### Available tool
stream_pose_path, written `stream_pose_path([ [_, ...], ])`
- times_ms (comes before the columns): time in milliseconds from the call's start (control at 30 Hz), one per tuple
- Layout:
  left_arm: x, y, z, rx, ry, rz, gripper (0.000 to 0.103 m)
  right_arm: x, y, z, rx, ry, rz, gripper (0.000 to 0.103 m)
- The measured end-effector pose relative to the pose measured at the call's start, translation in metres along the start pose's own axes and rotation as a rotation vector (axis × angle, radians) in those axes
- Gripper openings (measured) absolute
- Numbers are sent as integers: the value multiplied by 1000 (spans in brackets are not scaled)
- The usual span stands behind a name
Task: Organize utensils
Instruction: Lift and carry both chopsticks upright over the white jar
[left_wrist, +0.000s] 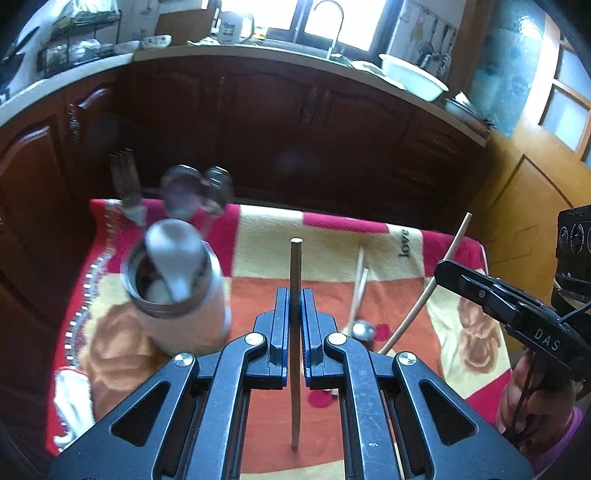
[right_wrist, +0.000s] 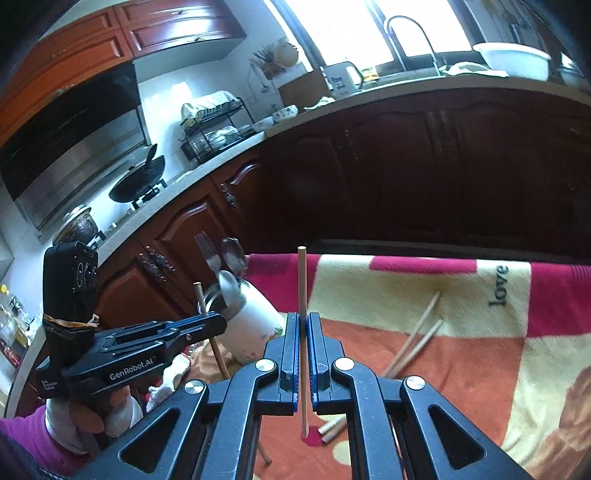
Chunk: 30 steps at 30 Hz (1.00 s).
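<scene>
We read "love" on the blanket (right_wrist: 424, 332) and "GenRobot.AI" on the left gripper (right_wrist: 207, 325). The left gripper (left_wrist: 294, 295) has its jaws pinching an upright darker chopstick (left_wrist: 295, 266); the right gripper (right_wrist: 303, 332) has its jaws pinching a pale chopstick (right_wrist: 301, 280). The utensil holder (left_wrist: 184, 317) stands left; two loose chopsticks (right_wrist: 421, 336) lie on the blanket.

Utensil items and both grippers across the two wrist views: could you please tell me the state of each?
Left gripper: shut on darker wooden chopstick, upright.
Right gripper: shut on pale wooden chopstick, upright.
White cylindrical utensil holder: upright, holding spoons and fork.
Two loose wooden chopsticks: lying on blanket.
</scene>
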<state>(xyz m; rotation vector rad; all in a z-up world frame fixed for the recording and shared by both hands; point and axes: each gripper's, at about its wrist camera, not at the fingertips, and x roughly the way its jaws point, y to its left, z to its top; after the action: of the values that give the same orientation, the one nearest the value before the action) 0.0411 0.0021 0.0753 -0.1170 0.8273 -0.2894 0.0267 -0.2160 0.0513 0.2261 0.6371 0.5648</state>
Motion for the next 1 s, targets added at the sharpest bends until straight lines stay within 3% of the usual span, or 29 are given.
stream_pose_path([
  [333,-43,33,18,-27,-51,28,4,18,44,25,-84,-1,50,4],
  [1000,-108,75,77,-99,-190,1,4,37,111,80,-210,-72,105,4],
])
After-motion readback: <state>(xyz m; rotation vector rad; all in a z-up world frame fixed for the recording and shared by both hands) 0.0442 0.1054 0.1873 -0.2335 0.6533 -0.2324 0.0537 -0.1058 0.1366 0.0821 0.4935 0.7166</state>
